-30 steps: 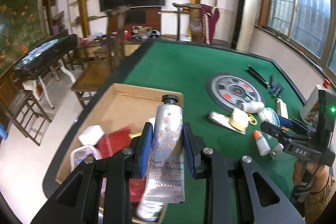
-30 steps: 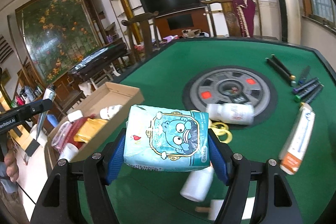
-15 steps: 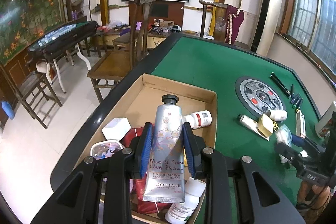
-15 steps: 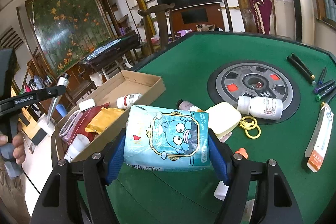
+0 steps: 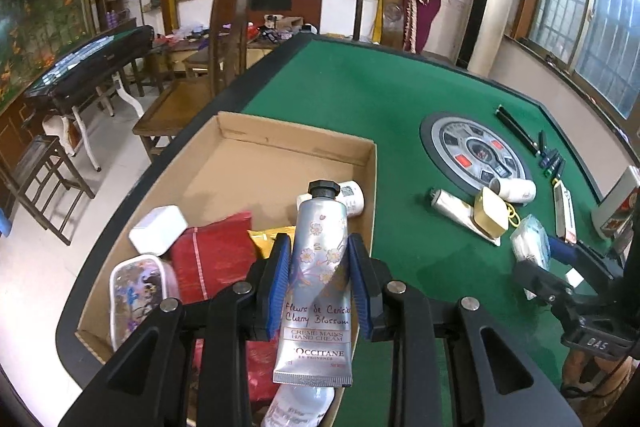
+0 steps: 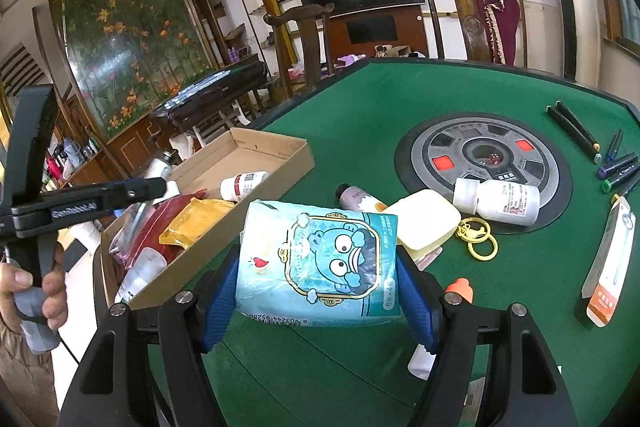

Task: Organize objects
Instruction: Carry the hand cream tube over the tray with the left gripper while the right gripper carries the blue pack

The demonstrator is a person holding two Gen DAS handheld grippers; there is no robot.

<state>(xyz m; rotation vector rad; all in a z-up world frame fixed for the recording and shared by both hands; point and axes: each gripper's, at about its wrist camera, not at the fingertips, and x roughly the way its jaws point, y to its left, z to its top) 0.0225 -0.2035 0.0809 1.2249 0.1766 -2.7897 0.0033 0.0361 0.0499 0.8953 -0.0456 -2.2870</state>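
Tilting downward over the cardboard box (image 5: pixel 224 163), left claw (image 5: pixel 320 279) pinching hand-cream tube (image 5: pixel 318 267).

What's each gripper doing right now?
Left gripper: shut on the hand cream tube.
Right gripper: shut on the blue tissue pack.

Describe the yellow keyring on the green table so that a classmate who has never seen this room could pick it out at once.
Start at the round grey dial set into the middle of the green table. At its near edge lies a white pill bottle on its side. Beside that bottle, on the felt, sits the keyring: bright yellow linked rings, the only looped thing among solid bottles, tubes and boxes.
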